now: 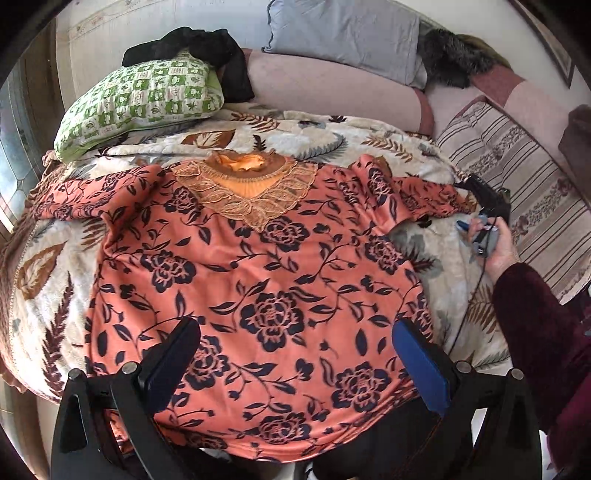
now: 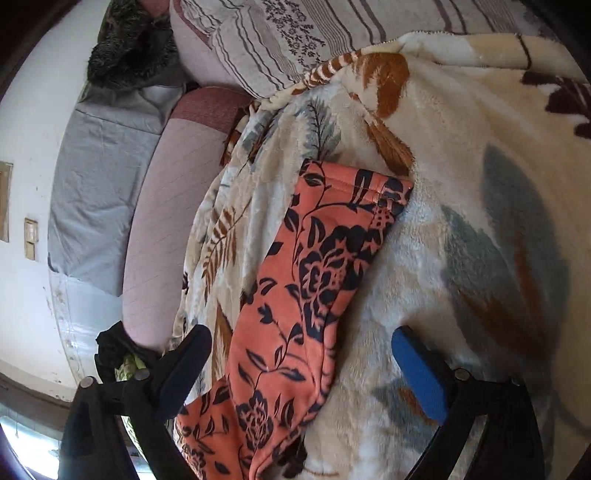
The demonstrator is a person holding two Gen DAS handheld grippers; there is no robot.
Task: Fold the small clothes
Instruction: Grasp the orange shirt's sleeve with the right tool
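Note:
An orange top with dark flower print (image 1: 266, 280) lies spread flat on a leaf-patterned blanket (image 1: 303, 138), its lace collar (image 1: 245, 184) at the far side and sleeves out to both sides. My left gripper (image 1: 295, 354) is open just above the top's lower half, empty. My right gripper (image 2: 301, 363) is open over the top's right sleeve (image 2: 317, 280), whose cuff points away from me; nothing is held. The right gripper also shows in the left wrist view (image 1: 469, 223), held in a hand at the sleeve's end.
A green checked pillow (image 1: 140, 99) with a black garment (image 1: 207, 48) on it lies far left. A pink bolster (image 1: 332, 88), a grey pillow (image 1: 343, 33) and a striped cushion (image 1: 517, 173) line the back and right of the bed.

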